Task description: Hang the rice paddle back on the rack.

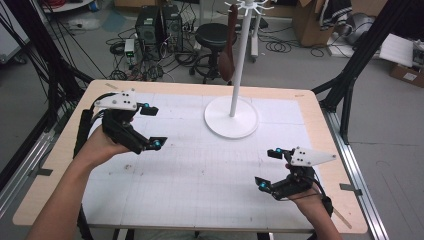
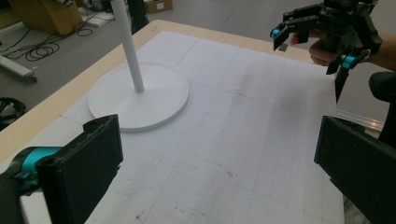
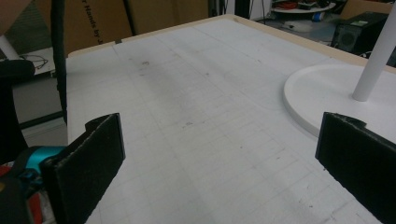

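Currently both tools were idle over the table (image 1: pixel 65 165). The left hand-held gripper (image 1: pixel 153 127) hovered near the left edge, jaws spread wide, nothing between them. The right hand-held gripper (image 1: pixel 268 168) hovered toward the near right corner, jaws likewise spread and empty. The white stand (image 1: pixel 231 116) stood by the far edge, its round base flat on the table; a brown spoon (image 1: pixel 227 57) hung from a hook near the top of the pole, bowl downward. Judgement: if the spoon is the target, a sideways approach could knock the pole and set the spoon swinging, or slip it off its hook. The light stand might tip.
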Available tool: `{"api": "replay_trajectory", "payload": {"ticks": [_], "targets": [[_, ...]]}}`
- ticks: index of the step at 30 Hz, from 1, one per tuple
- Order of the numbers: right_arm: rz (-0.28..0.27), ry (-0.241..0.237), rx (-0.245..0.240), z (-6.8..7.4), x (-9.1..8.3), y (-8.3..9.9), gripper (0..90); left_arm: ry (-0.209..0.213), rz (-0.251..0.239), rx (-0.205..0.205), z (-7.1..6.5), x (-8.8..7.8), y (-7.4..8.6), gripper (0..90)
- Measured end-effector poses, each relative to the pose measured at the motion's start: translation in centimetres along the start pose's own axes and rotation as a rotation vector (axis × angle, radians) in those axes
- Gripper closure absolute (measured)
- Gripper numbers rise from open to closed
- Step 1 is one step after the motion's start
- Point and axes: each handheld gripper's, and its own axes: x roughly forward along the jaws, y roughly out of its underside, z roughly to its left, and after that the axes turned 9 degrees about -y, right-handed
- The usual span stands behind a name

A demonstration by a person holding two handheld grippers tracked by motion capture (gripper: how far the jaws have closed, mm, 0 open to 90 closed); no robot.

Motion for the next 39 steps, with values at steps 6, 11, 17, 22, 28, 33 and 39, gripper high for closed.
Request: {"api": "replay_trajectory", "payload": {"ticks": [6,11,17,22,28,33,39], "targets": [[-0.006,0.001,0.001,-0.1,0.1,-0.1,0.4,-0.01,-0.005,-0.007,-0.3,-0.2,1.5,1.7],[-0.009,-0.001,-0.002,-0.1,0.1,-0.2,0.4,-0.019,-0.012,-0.02,-0.6,-0.4,2.8,1.7],[-0.007,0.005,-0.007,-0.1,0.1,-0.2,0.4,-0.008,-0.026,-0.034,-0.8,-0.7,4.1,1.7],[-0.004,0.007,-0.007,0.1,0.2,-0.3,0.4,-0.015,-0.031,-0.047,-0.6,-1.0,5.0,1.7],[-0.006,0.006,-0.004,0.0,0.2,-0.3,0.4,-0.014,-0.035,-0.061,-0.7,-1.1,6.0,1.7],[-0.008,0.008,-0.009,0.0,0.1,-0.3,0.4,-0.005,-0.038,-0.062,-0.8,-0.9,6.8,1.7],[-0.005,0.008,-0.005,0.0,0.1,-0.3,0.4,0.008,-0.04,-0.054,-1.1,-0.9,7.5,1.7]]}}
